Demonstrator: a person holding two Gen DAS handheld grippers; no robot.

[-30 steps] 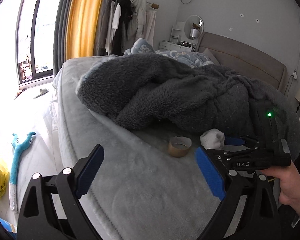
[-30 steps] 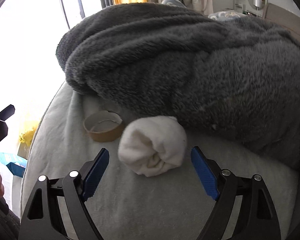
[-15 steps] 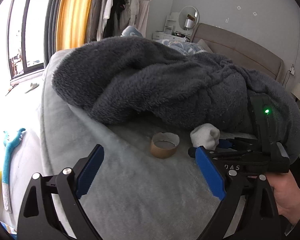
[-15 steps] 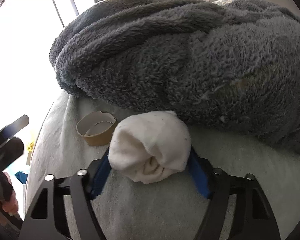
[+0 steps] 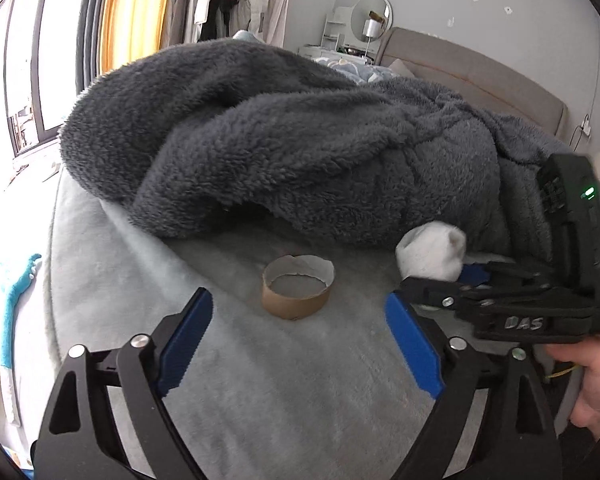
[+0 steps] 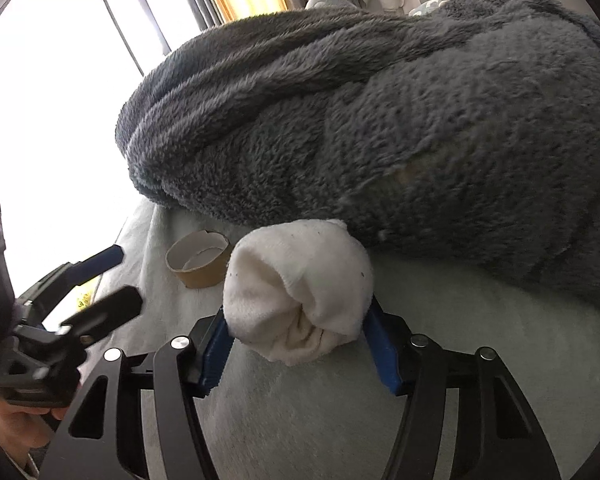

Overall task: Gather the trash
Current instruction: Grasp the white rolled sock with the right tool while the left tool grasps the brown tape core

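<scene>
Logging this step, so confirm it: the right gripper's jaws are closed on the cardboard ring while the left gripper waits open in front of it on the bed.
Not quite. The right gripper has its jaws closed on the balled white sock, not the cardboard ring, as the right wrist view shows. The ring sits free on the bed. The left gripper does wait open in front of the ring.

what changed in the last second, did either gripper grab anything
The right gripper moved in and shut on the balled white sock, which it only straddled a second ago. The left gripper came closer to the cardboard ring but is open and apart from it. The ring, the grey blanket and the bed cover stayed put.
</scene>
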